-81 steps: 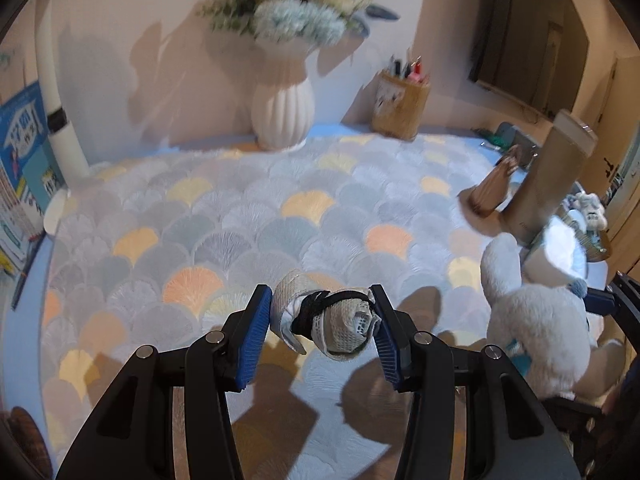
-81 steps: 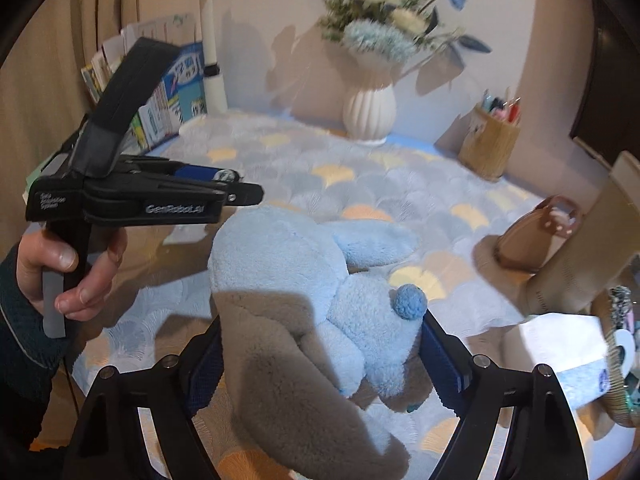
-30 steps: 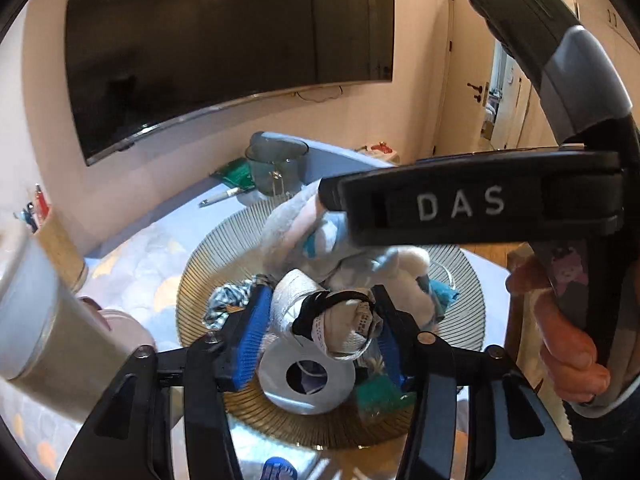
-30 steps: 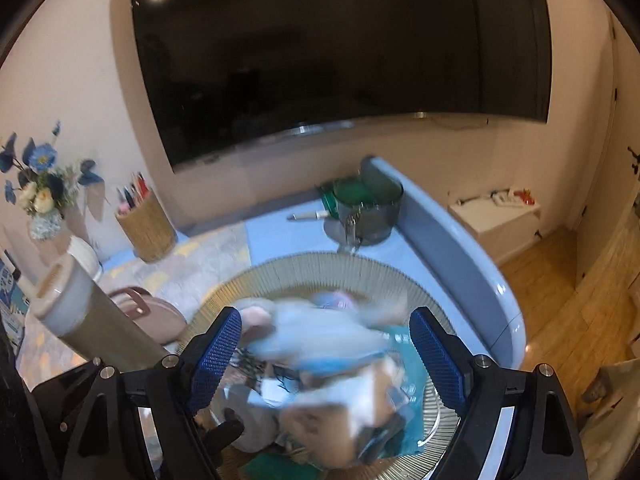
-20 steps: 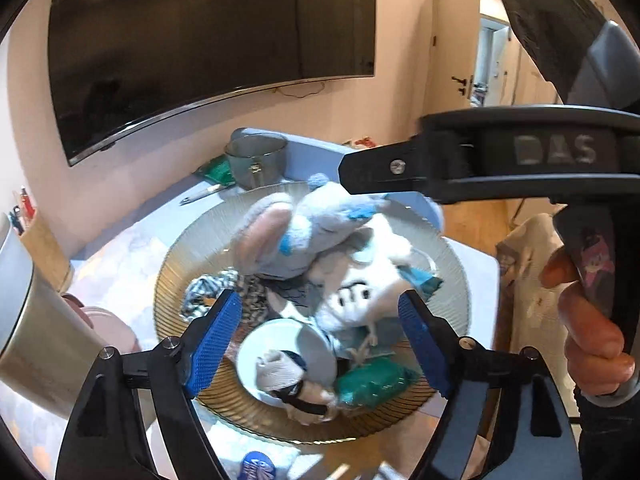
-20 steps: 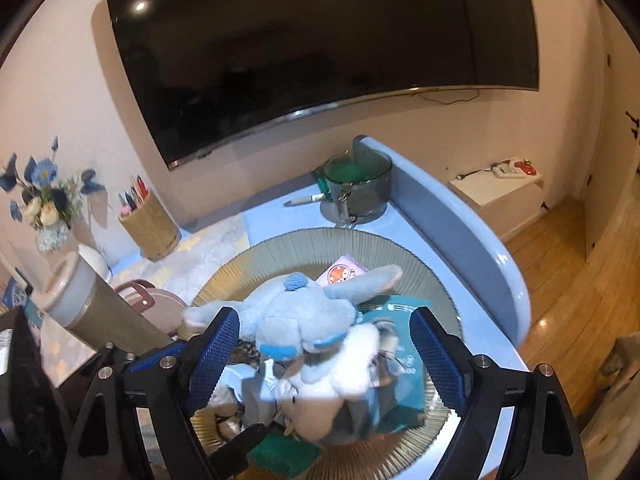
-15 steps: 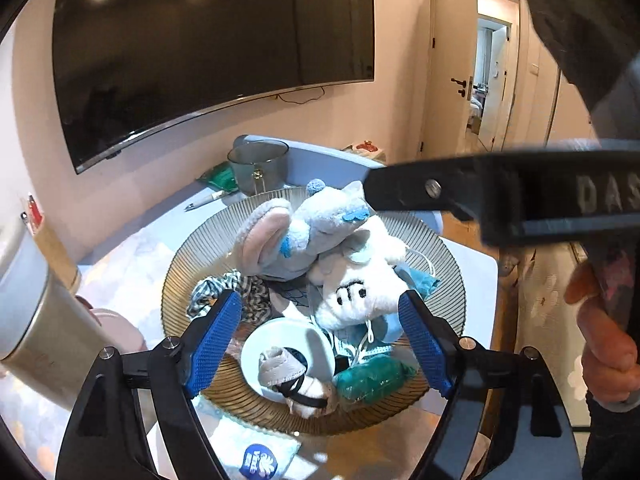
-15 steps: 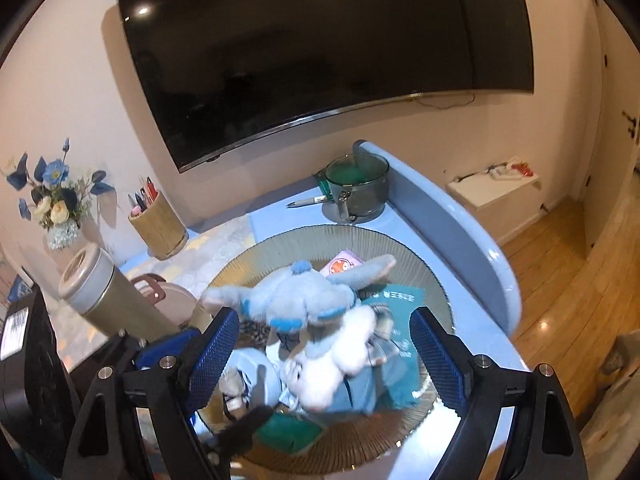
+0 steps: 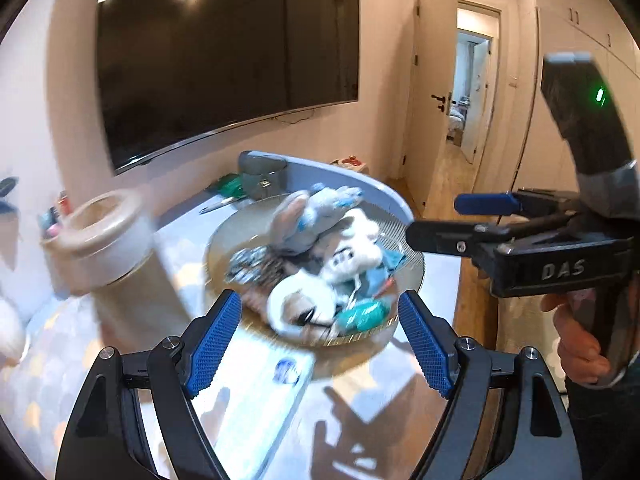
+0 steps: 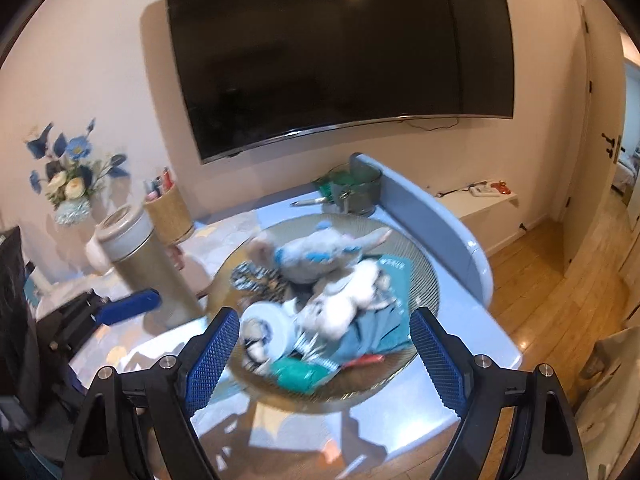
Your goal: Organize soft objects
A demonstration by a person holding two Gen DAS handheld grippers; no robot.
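A round gold ribbed tray (image 9: 412,264) (image 10: 424,268) holds a pile of soft things: a grey-blue plush rabbit (image 9: 308,216) (image 10: 320,252), a white plush toy (image 9: 352,256) (image 10: 348,304), a beige rolled sock (image 9: 300,308) (image 10: 256,332) on a white disc, and green and blue cloths. My left gripper (image 9: 320,340) is open and empty, above the tray's near edge. My right gripper (image 10: 324,352) is open and empty, above the tray's near side; it shows from the side in the left wrist view (image 9: 484,204).
A tall beige tumbler (image 9: 116,264) (image 10: 148,264) stands left of the tray. A white tissue pack (image 9: 260,396) lies in front of it. A woven pen holder (image 10: 168,208), a flower vase (image 10: 68,196) and a grey pot (image 10: 356,192) stand behind. The table edge drops to wooden floor (image 10: 560,280) on the right.
Both grippers opened and dropped their loads onto the tray: the sock from the left, the plush rabbit from the right. Both have since pulled back from the tray.
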